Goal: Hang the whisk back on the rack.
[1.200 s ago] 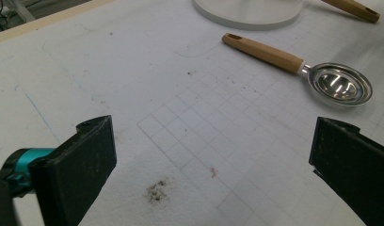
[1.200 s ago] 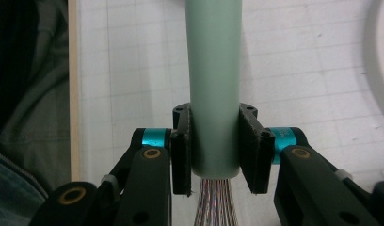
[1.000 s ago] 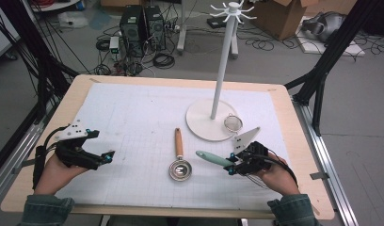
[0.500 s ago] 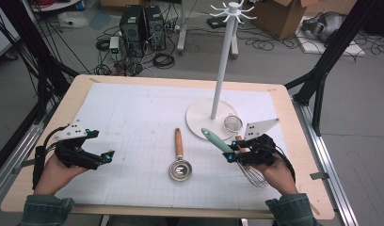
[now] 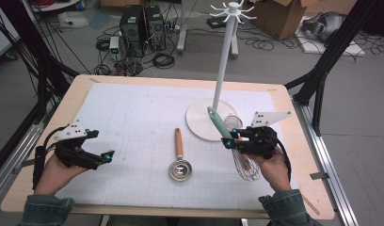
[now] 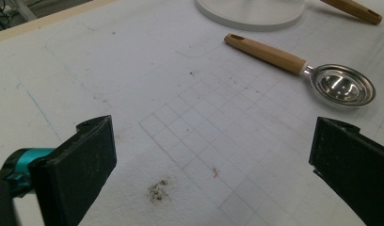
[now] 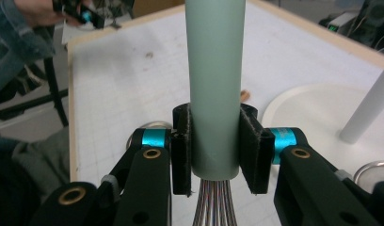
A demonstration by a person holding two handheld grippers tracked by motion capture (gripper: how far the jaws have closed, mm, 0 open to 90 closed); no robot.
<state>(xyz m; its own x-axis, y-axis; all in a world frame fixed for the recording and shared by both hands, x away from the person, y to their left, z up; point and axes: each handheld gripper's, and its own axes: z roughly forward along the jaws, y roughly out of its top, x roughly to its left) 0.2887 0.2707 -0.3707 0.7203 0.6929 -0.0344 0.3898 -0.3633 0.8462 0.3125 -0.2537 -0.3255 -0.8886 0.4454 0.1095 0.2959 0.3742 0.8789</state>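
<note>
Left tool near the desk's left edge, jaws wide apart, nothing between. Wooden-handled steel measuring scoop mid-desk, toward the front edge. Right tool clamped on mint-green-handled wire whisk, lifted off the desk near the right edge, handle tilted toward white round-based hook stand.

Lab: computer towers, loose floor cables, black rig frame, cardboard box.
</note>
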